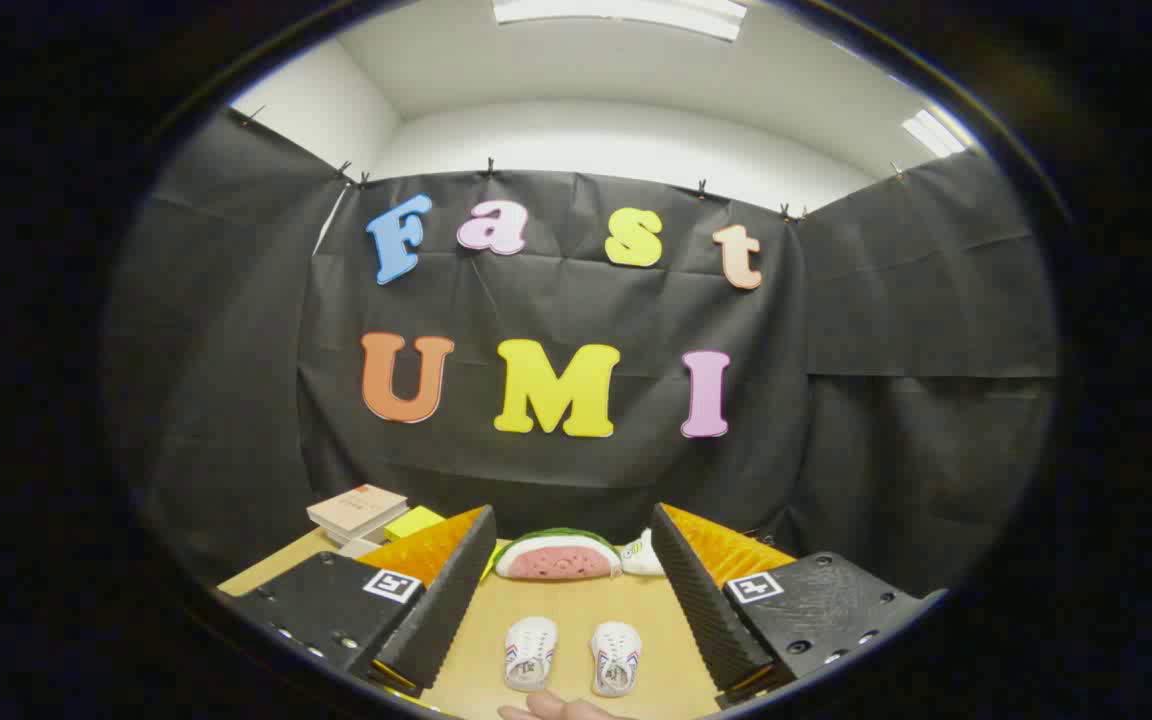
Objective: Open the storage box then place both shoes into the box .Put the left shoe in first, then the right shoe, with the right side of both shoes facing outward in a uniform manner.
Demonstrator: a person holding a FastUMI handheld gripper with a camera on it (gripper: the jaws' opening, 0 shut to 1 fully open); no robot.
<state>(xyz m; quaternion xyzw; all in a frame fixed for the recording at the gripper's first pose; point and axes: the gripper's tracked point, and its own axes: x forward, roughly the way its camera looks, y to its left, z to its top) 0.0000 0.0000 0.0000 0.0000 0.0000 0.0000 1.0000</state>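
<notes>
— Two shoes, where? The left shoe (530,652) and right shoe (616,657) lie side by side on the counter (576,605), between the gripper (573,585) fingers.
— And the gripper?
— Spread wide, holding nothing (a watermelon toy (557,555) sits farther off).

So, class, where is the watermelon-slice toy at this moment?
In the gripper view, the watermelon-slice toy lies on the table beyond the open tongs, past the two white shoes and before the black cloth wall.
</notes>
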